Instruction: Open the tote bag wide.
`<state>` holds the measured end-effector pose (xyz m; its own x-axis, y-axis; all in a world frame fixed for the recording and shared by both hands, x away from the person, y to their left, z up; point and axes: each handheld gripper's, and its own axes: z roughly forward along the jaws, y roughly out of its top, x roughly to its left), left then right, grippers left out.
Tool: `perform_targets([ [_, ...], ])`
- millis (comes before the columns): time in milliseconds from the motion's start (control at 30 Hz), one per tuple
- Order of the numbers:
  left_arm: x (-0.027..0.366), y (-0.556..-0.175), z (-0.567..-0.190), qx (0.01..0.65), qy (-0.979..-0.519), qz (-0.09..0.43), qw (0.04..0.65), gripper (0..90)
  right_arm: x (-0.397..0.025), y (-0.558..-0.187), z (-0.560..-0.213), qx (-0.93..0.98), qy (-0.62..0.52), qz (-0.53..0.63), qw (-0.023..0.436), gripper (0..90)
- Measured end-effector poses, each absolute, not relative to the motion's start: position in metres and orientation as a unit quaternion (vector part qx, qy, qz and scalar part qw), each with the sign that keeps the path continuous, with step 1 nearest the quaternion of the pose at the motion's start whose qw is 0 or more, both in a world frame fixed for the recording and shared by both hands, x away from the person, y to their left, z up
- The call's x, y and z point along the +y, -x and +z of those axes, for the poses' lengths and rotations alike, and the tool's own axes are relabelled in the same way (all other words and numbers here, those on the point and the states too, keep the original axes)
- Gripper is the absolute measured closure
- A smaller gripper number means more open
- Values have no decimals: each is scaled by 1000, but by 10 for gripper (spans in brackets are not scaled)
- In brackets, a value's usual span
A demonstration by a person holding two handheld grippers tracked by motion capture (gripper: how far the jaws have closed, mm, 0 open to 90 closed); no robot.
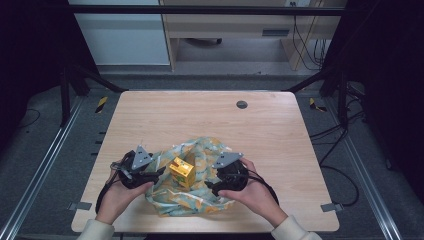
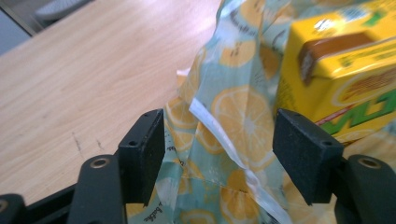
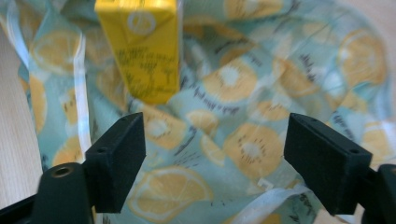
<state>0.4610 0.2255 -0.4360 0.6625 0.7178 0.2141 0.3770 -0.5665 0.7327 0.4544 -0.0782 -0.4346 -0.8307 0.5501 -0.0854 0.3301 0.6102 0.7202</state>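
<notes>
We see the lemon-print cloth (image 1: 192, 187) crumpled on the wooden table (image 1: 200, 120) near its 6 o'clock edge; the yellow carton (image 1: 181, 172) stands upright on it, about at its middle; the left gripper (image 1: 150, 172) sits at the carton's 9 o'clock, its jaws spread with a raised fold of cloth between them, not pinched; the right gripper (image 1: 212, 186) sits at the carton's 3 o'clock, jaws spread wide over the cloth, holding nothing.
</notes>
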Motion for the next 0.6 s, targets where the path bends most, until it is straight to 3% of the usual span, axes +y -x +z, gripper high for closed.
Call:
perform_targets([
  [167,224,-464,-454,326,-855,249,317,362,-81,-450,-453,890,-245,358,138,185],
  [333,224,-466,-464,326,-860,238,313,499,-87,-448,-467,888,-251,364,126,227],
  [433,224,-464,-463,326,-857,252,308,617,-91,-446,-473,892,-248,358,121,327],
  [600,226,-462,-459,330,-841,282,323,759,-97,-446,-478,898,-241,355,102,623],
])
